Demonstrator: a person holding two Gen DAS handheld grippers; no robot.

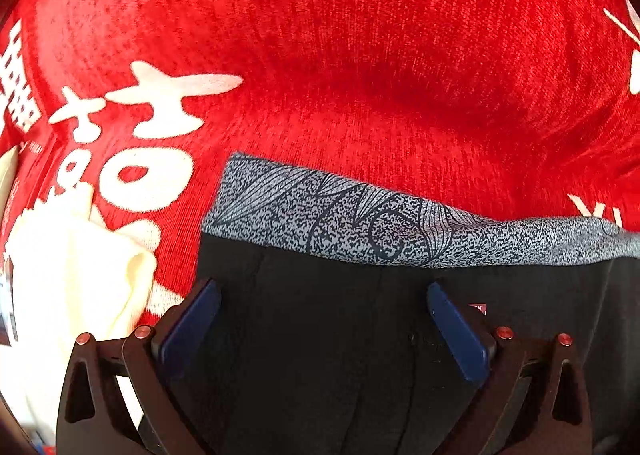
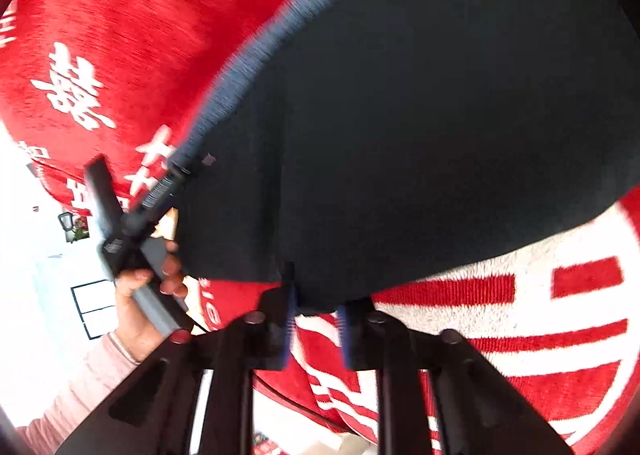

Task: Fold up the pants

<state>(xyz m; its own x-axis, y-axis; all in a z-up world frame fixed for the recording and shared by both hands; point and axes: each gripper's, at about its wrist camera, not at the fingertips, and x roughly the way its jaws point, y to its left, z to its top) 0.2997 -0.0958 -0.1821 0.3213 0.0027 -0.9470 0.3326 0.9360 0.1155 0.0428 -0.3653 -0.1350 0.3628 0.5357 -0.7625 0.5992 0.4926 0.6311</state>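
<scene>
The left gripper [image 1: 320, 319] stands released, its 2 fingers spread above the black pants [image 1: 320, 355] on the red blanket [image 1: 360, 55]. The right gripper [image 2: 316, 329] has narrowed onto the pants' hem; blur hides whether it is pinched.

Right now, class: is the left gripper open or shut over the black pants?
Open. The left gripper's blue fingers stand wide apart above the black pants, pinching no cloth.

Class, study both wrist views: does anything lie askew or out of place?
Yes. A crumpled cream cloth lies loose on the red printed blanket, left of the black pants with the grey patterned waistband; it is no part of the fold.
</scene>
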